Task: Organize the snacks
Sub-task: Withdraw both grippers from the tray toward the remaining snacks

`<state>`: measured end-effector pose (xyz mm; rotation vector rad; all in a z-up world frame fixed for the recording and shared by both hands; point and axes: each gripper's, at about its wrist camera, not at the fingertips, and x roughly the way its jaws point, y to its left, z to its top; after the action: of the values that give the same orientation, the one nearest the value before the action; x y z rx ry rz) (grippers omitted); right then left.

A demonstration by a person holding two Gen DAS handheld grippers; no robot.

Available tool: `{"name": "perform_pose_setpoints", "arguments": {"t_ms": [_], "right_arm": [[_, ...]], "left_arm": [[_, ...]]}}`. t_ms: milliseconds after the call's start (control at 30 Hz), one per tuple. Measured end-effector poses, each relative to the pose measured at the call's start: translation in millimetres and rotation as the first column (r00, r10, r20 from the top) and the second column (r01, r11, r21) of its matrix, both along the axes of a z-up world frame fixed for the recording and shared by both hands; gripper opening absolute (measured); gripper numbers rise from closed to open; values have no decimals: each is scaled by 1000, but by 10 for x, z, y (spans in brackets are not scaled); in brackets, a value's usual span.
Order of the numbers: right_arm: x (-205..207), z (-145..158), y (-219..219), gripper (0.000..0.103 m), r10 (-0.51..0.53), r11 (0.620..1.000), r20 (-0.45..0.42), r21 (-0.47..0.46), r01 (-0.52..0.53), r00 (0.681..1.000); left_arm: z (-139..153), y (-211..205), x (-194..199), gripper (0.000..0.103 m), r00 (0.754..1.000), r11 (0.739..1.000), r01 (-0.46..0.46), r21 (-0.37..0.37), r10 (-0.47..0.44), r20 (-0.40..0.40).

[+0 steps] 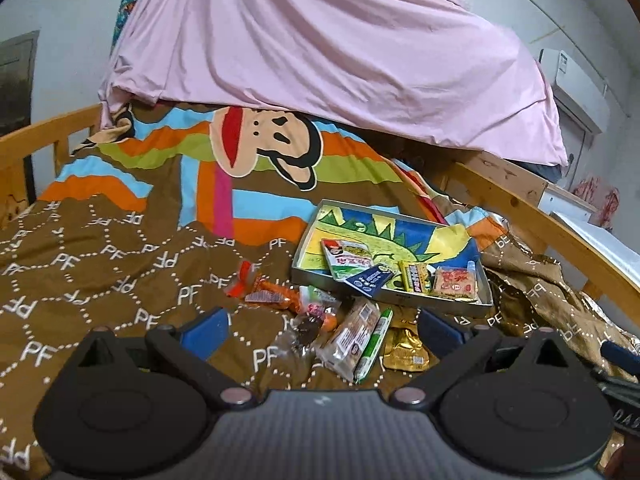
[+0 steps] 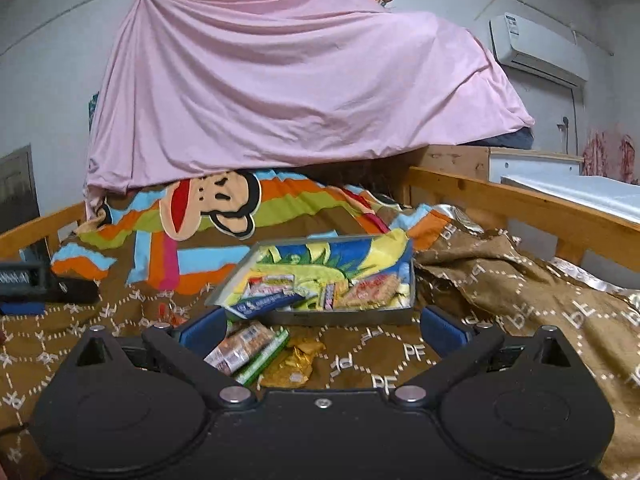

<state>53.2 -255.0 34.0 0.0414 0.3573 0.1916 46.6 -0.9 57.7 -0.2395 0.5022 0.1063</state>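
A metal tray with a colourful dinosaur picture lies on the brown quilt and holds several snack packets, among them a dark blue one and a red-printed cracker pack. Loose snacks lie in front of it: an orange wrapper, a clear biscuit pack, a green stick and a gold pouch. My left gripper hovers open just short of this pile, empty. In the right wrist view the tray sits ahead, with my right gripper open over the biscuit pack and gold pouch.
A pink sheet hangs over the far end of the bed. Wooden bed rails run along both sides. The quilt is bunched up right of the tray. The other gripper shows at the left edge of the right wrist view.
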Motion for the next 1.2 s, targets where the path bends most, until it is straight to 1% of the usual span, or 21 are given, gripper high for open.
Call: {"name": "perform_pose_setpoints", "arguments": {"t_ms": [167,300,433,533,700,833,900,1033,1100,1200], "right_arm": [[-118,-62,-69,102,-3,1000,-44,18,4,999],[-98,-36,-98,102,-48,995,-86,81,55,995],[-110,-3,-33,102,-53,996,-82,64,58,995],[-122,14,-7,102,-54,996,-104,62,61,993],[-146,158,53,102,-70,996,-110,48,76,991],[-147,270,98,102,-96,994,-132,40,102,987],[-149,298,120,102,-107,993,-125,34,112,986],[-84,265,157,102,-154,988,-154,7,157,976],[-30,243,166,102,-175,984,-166,-5,177,971],[58,140,192,102,-145,989,-184,-28,142,972]], "left_arm": [[41,-50,-164,103,1000,999,-20,35,20,-5],[86,-68,-266,103,999,998,-23,64,24,-25],[163,-69,-330,103,999,996,-16,87,18,-27],[207,-78,-358,103,999,995,-10,104,14,-38],[289,-70,-353,103,999,993,0,116,5,-49],[319,-45,-310,103,999,994,17,109,-12,-50],[303,-9,-267,103,998,994,21,108,-15,-57],[214,71,-117,103,996,995,29,95,-21,-85],[158,101,-15,103,995,994,40,100,-31,-95],[22,140,181,103,992,991,69,112,-56,-112]]}}
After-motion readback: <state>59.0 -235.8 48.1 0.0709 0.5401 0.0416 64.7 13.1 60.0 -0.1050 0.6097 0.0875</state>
